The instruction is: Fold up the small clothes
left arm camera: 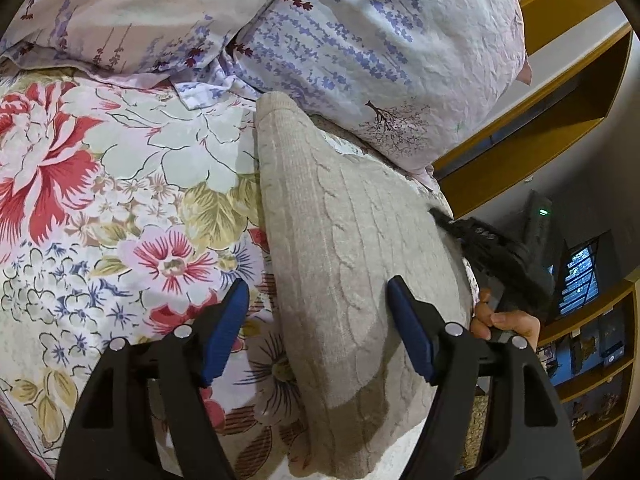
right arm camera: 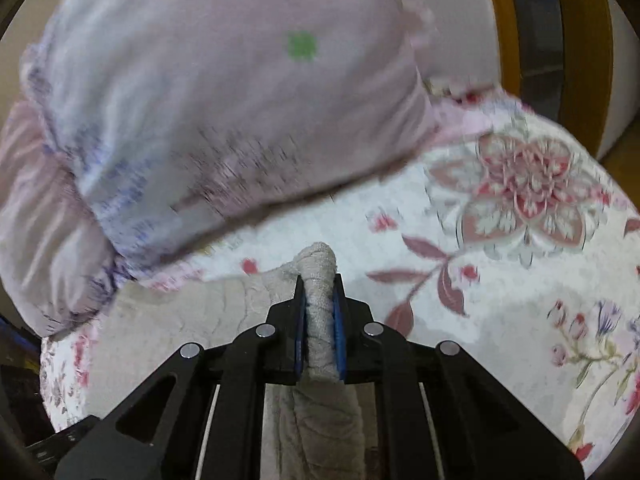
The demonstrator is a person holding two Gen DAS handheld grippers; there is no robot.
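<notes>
A beige cable-knit garment lies on the flowered bed sheet, running from the pillows toward the camera. My left gripper is open just above its near part, holding nothing. My right gripper is shut on a bunched fold of the same knit garment, lifting it off the sheet. The right gripper also shows in the left wrist view at the garment's right edge, with the person's hand behind it.
Two lavender-print pillows lie at the head of the bed, close behind the garment. The near pillow fills the top of the right wrist view. Yellow wooden shelves stand beyond the bed's right edge.
</notes>
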